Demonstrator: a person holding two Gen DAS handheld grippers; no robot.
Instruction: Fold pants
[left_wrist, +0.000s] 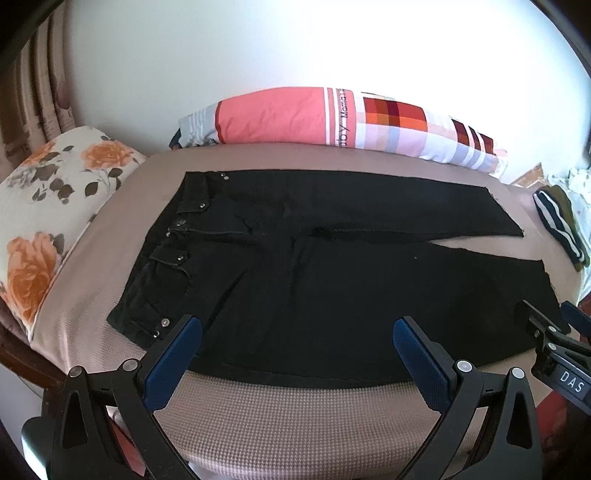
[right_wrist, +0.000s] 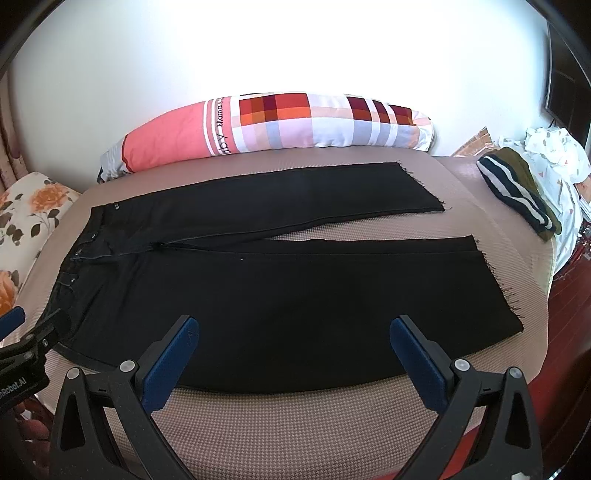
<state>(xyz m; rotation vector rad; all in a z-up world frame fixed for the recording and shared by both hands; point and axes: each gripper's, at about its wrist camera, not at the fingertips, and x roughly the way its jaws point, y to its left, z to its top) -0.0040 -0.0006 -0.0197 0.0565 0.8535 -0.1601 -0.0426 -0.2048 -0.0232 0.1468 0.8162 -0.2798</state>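
Note:
Black pants lie flat on the bed, waistband to the left and both legs spread toward the right, frayed hems at the ends. My left gripper hovers open over the near edge of the pants below the waist, nothing between its blue pads. My right gripper is also open, held over the near leg. In the left wrist view the right gripper shows at the right edge by the near hem. The left gripper shows at the left edge of the right wrist view.
A long pink and checked bolster lies along the wall behind the pants. A floral pillow sits at the left. A striped dark garment and white cloth rest at the bed's right end. Pink bed cover runs along the near edge.

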